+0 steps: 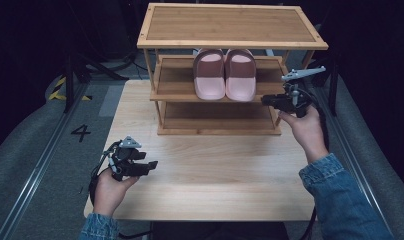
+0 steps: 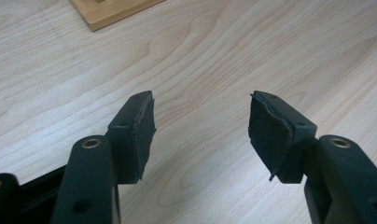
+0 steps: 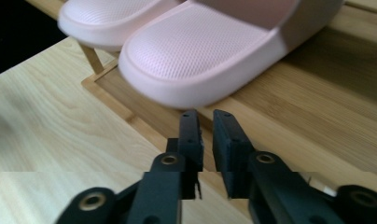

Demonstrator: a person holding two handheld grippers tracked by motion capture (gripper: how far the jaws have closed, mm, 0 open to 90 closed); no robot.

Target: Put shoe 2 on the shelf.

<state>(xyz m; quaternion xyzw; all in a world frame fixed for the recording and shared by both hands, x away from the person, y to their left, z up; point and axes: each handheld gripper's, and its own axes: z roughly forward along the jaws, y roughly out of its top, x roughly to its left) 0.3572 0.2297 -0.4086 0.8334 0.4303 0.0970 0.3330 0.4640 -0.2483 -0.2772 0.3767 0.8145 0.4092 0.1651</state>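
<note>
A pair of pink slippers sits side by side on the middle shelf (image 1: pixel 172 82) of a three-tier wooden shoe rack (image 1: pixel 230 25), toes towards me: the left slipper (image 1: pixel 209 75) and the right slipper (image 1: pixel 240 75). My right gripper (image 1: pixel 265 100) is held at the shelf's right front, just short of the right slipper (image 3: pixel 200 56), jaws shut with nothing between them (image 3: pixel 205 114). The other slipper (image 3: pixel 102 18) lies beyond. My left gripper (image 1: pixel 152 164) hovers low over the table's front left, open and empty (image 2: pixel 200 107).
The rack stands at the back centre of a light wooden table (image 1: pixel 215 175); its bottom shelf (image 1: pixel 220 117) is bare, and a corner of the rack (image 2: pixel 107 11) lies ahead of the left gripper. Grey floor with a "4" marking (image 1: pixel 80 132) lies to the left.
</note>
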